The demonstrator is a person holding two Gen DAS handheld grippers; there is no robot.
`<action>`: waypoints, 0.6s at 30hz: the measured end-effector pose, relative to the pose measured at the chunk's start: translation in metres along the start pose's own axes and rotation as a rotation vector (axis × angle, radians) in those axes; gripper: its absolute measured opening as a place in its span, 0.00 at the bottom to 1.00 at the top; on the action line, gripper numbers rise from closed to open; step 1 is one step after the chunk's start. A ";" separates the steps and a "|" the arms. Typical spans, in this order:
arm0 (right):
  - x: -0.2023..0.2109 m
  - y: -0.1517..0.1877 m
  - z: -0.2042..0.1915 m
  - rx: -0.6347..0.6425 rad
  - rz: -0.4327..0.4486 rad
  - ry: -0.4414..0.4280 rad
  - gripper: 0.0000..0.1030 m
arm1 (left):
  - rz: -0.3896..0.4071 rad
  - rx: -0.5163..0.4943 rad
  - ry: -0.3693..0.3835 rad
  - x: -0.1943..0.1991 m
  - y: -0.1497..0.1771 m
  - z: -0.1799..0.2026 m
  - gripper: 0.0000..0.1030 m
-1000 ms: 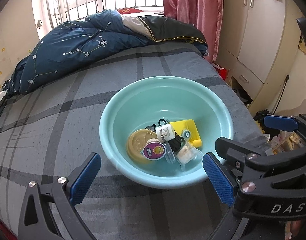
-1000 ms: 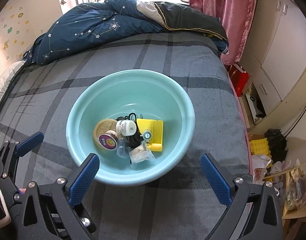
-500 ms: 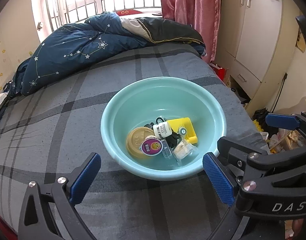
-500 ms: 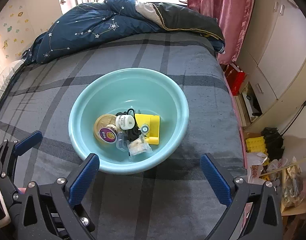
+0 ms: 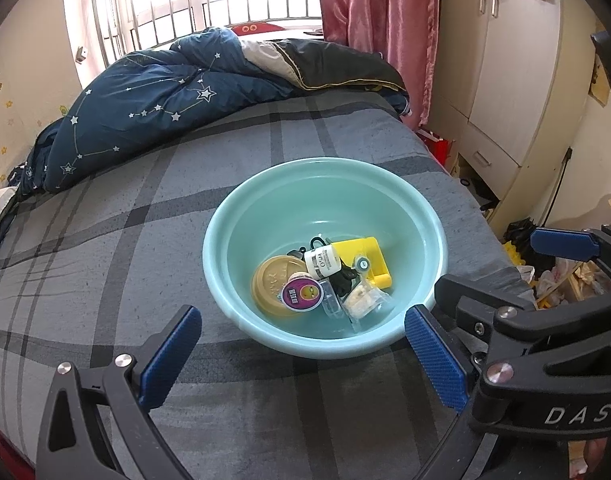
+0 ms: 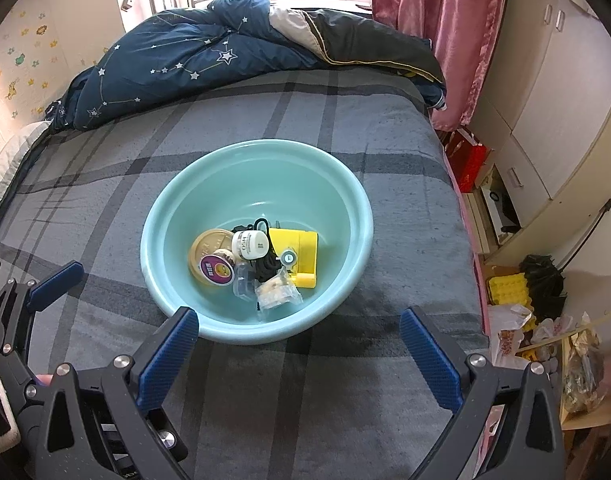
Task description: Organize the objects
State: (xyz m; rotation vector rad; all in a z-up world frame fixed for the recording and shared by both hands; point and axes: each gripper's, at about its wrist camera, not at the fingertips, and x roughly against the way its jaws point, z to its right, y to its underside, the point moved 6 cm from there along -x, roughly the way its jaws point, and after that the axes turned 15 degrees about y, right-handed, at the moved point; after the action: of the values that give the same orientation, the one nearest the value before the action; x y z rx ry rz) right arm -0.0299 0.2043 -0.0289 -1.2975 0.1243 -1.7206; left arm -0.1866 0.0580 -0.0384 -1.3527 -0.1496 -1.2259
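Both grippers have drawn back from the basin since the earlier frame.

Left wrist view: left gripper spread wide, empty; basin on the bed, oddments heaped at its near side.

Right wrist view: right gripper likewise spread; yellow box lies flat, long axis near-to-far.

Bare bedspread (basin ahead)
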 end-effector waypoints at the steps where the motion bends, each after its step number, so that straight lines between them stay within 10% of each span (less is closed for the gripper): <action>1: 0.001 0.000 0.000 0.001 0.001 0.000 1.00 | 0.000 -0.001 0.000 0.000 0.000 0.000 1.00; 18: 0.004 0.002 0.001 0.001 0.001 0.001 1.00 | -0.002 -0.018 0.010 0.002 0.000 0.003 1.00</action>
State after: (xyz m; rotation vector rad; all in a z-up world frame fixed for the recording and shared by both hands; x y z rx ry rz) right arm -0.0278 0.2006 -0.0269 -1.2956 0.1255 -1.7205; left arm -0.1844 0.0591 -0.0366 -1.3619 -0.1337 -1.2380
